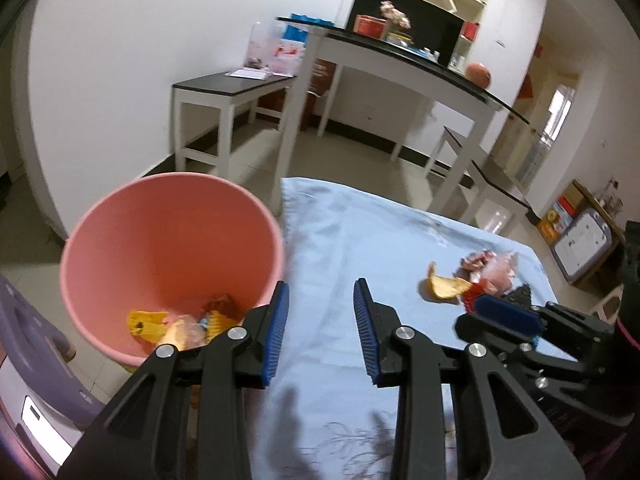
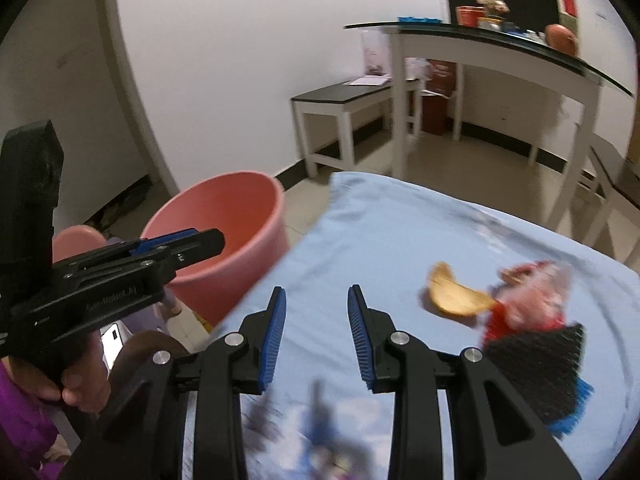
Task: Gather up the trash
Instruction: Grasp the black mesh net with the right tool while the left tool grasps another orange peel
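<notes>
A pink bucket (image 1: 168, 240) stands on the floor left of the table, with yellow peel and wrappers (image 1: 188, 324) in its bottom. On the light blue cloth (image 1: 360, 240) lie an orange peel (image 1: 444, 286) and a pink and red wrapper (image 1: 490, 268), beside a black mesh piece (image 2: 540, 364). My left gripper (image 1: 320, 296) is open and empty over the cloth's left edge, next to the bucket. My right gripper (image 2: 316, 300) is open and empty too, left of the peel (image 2: 456, 296) and wrapper (image 2: 532, 292). The bucket (image 2: 224, 216) and left gripper (image 2: 218, 242) show at the right wrist view's left.
A low white bench with a dark top (image 1: 232, 88) and a tall glass-topped table (image 1: 400, 48) stand beyond on the tiled floor. A purple stool (image 1: 28, 340) sits left of the bucket. A hand in a purple sleeve (image 2: 76, 388) holds the left gripper.
</notes>
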{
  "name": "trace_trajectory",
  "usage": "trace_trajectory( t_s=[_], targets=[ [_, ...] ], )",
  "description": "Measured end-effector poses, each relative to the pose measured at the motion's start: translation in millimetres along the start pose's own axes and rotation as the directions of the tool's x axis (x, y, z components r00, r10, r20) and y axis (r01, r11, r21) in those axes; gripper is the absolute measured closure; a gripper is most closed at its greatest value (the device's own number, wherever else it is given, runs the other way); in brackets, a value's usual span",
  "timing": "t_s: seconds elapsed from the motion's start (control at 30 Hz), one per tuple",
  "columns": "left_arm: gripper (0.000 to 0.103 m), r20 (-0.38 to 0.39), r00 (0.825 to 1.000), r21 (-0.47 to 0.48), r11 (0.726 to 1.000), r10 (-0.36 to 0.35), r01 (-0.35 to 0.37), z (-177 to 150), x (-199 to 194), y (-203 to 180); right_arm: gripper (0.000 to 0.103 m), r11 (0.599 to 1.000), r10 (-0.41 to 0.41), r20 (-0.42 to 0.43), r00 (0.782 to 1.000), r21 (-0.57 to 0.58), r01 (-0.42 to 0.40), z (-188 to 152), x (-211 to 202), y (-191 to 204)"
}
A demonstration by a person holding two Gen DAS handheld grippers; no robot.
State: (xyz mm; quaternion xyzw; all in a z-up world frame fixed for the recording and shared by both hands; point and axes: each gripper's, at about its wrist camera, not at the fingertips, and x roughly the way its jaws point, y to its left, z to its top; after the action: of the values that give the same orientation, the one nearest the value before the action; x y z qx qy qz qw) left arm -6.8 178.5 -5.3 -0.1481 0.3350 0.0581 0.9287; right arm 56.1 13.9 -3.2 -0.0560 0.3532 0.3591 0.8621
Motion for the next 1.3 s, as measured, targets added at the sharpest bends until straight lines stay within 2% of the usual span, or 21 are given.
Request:
trace_trajectory(
  t_s=[0.27, 0.53, 0.7, 0.83, 0.97, 1.17, 1.2, 1.23, 1.3],
  targets=[
    [0.069, -0.041, 0.998, 0.083, 0.995, -0.045, 0.048, -3.3, 24.4, -44.0, 0.071, 0.992, -0.102, 0.038, 0.994, 0.08, 0.099, -26.0, -42.8, -65.1],
    [0.069, -0.099, 0.991, 0.117, 0.988, -0.086, 0.097, 0.1, 62.3, -76.8, 0.069, 0.97, -0.175, 0.049, 0.983, 0.182, 0.163, -39.2, -62.8, -122.7],
    [0.069, -0.141, 0.986, 0.147, 0.983, -0.09, 0.11, 2.0, 93.8, -96.5, 0.063, 0.962, -0.186, 0.049, 0.981, 0.214, 0.171, -44.6, -65.5, -146.1],
    [0.069, -0.162, 0.984, 0.159, 0.983, -0.069, 0.095, 4.8, 117.3, -104.7, 0.059, 0.963, -0.167, 0.039, 0.985, 0.222, 0.155, -45.4, -60.7, -157.1],
    [0.069, -0.177, 0.983, 0.162, 0.983, -0.053, 0.082, 5.9, 134.2, -107.5, 0.054, 0.966, -0.156, 0.022, 0.988, 0.211, 0.148, -44.3, -52.5, -164.0],
    [0.07, -0.21, 0.977, 0.163, 0.984, -0.039, 0.074, 4.7, 157.9, -109.4, 0.052, 0.964, -0.127, -0.017, 0.992, 0.233, 0.128, -42.6, -36.7, -176.2],
    [0.071, -0.208, 0.977, 0.162, 0.984, -0.041, 0.076, 3.9, 159.1, -109.8, 0.051, 0.963, -0.122, -0.022, 0.992, 0.239, 0.123, -42.3, -33.6, -178.8],
    [0.083, -0.205, 0.978, 0.166, 0.983, -0.04, 0.074, 4.0, 160.2, -110.0, 0.051, 0.962, -0.117, -0.028, 0.993, 0.243, 0.12, -41.1, -30.1, -180.9],
    [0.095, -0.214, 0.976, 0.165, 0.983, -0.046, 0.082, 4.3, 164.7, -110.0, 0.051, 0.961, -0.104, -0.045, 0.994, 0.253, 0.112, -40.6, -21.8, -185.1]
  ],
)
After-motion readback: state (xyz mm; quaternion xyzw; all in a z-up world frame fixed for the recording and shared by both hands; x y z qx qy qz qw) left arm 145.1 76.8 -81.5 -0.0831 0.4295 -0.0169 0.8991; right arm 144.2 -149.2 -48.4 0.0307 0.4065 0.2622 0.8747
